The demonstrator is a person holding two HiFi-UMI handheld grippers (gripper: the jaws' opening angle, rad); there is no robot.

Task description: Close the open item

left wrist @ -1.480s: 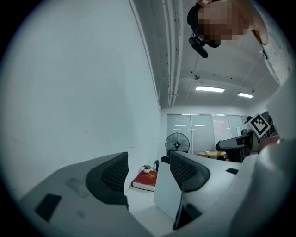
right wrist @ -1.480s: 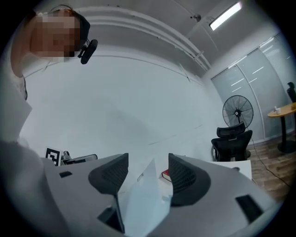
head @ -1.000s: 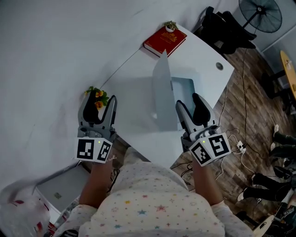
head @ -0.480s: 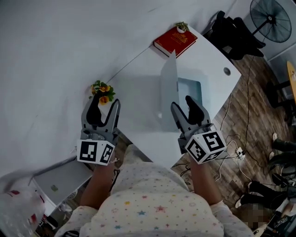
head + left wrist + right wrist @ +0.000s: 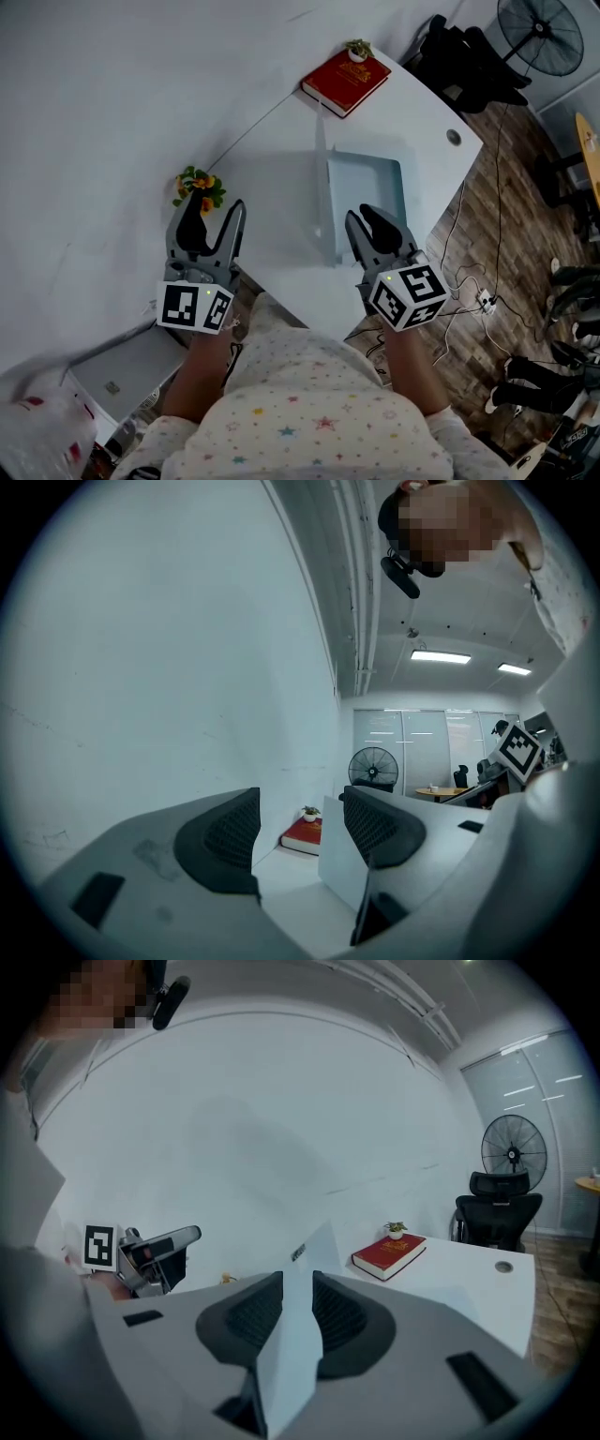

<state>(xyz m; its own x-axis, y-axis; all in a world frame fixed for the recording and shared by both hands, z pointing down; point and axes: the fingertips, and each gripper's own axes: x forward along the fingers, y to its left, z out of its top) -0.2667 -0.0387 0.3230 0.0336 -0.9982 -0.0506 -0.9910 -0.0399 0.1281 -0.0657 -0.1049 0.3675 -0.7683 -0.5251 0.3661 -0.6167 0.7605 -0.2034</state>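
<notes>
An open laptop stands on the white desk (image 5: pixel 272 202), its thin lid (image 5: pixel 322 187) upright over the pale blue base (image 5: pixel 370 187). My right gripper (image 5: pixel 375 220) is at the laptop's near side. In the right gripper view its jaws (image 5: pixel 298 1307) stand close together with the lid's edge (image 5: pixel 295 1354) between the pads. My left gripper (image 5: pixel 214 211) hovers open over the desk's left corner, nothing between its fingers (image 5: pixel 225 832). The lid (image 5: pixel 342 864) shows just right of it in the left gripper view.
A red book (image 5: pixel 344 81) with a tiny potted plant (image 5: pixel 357 49) lies at the desk's far end. A small flower pot (image 5: pixel 197 187) sits by the left gripper. The desk has a cable hole (image 5: pixel 454 137). A black chair (image 5: pixel 464 61), fan (image 5: pixel 534 37) and floor cables (image 5: pixel 469 291) lie right.
The right gripper's jaws have drawn together around the lid's near edge. The lid now stands more edge-on in the head view. The left gripper has barely moved.
</notes>
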